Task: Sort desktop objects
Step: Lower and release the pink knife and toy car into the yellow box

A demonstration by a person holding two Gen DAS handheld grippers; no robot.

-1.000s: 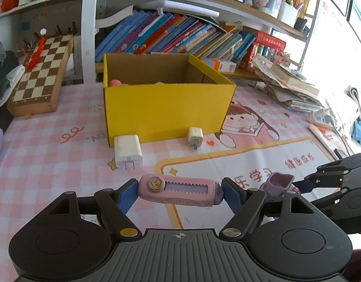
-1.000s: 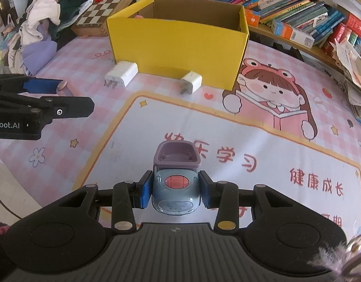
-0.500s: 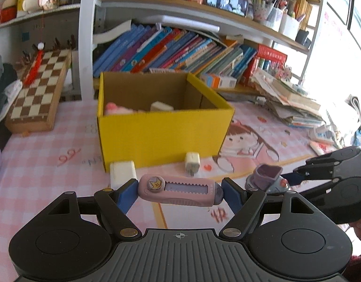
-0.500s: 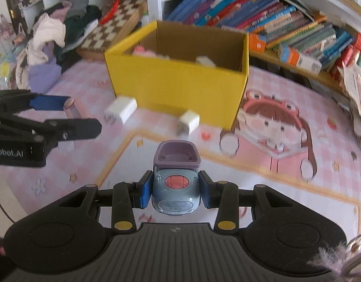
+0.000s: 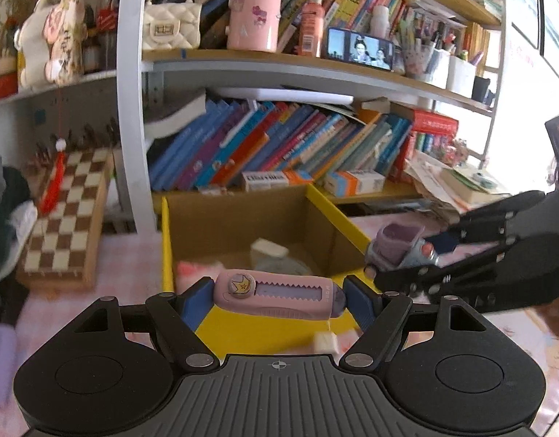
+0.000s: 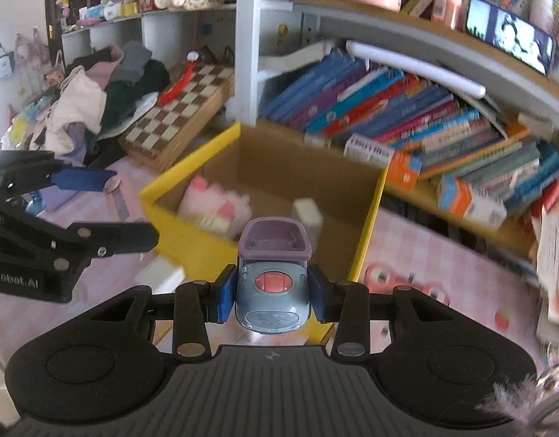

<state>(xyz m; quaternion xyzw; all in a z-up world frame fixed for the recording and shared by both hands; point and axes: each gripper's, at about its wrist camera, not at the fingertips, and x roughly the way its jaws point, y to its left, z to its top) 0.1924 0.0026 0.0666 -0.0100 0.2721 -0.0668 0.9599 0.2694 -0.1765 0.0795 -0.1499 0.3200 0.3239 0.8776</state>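
A: What is the left gripper (image 5: 277, 293) carrying?

B: It is gripping a pink utility knife (image 5: 276, 293) crosswise, the blue pads pressing on the knife's two ends, so the fingers are standing wide but clamped. The knife is hanging over the near wall of the yellow box (image 5: 165, 240).

A: And the right gripper (image 6: 272, 293)?

B: Its pads are pinching a small grey-blue toy car (image 6: 272, 296) with a purple open top and a red button, one pad on each side. The car is sitting near the box's near right corner, in front of the rim.

A: Is the box holding anything?

B: Yes. A pink and white blurred item (image 6: 215, 205) is lying at the left of the floor, and a white block (image 6: 306, 215) is lying further right. What they are I cannot tell.

A: What is lying outside it?

B: A white charger (image 6: 159, 276) is resting on the pink checked mat (image 6: 443, 255) just beside the near wall, and a smaller white plug (image 5: 325, 342) is showing below the knife in the left view.

A: And behind?

B: Leaning books (image 5: 279, 145) are filling the shelf at the far side, and a chessboard (image 5: 66, 215) is lying far left.
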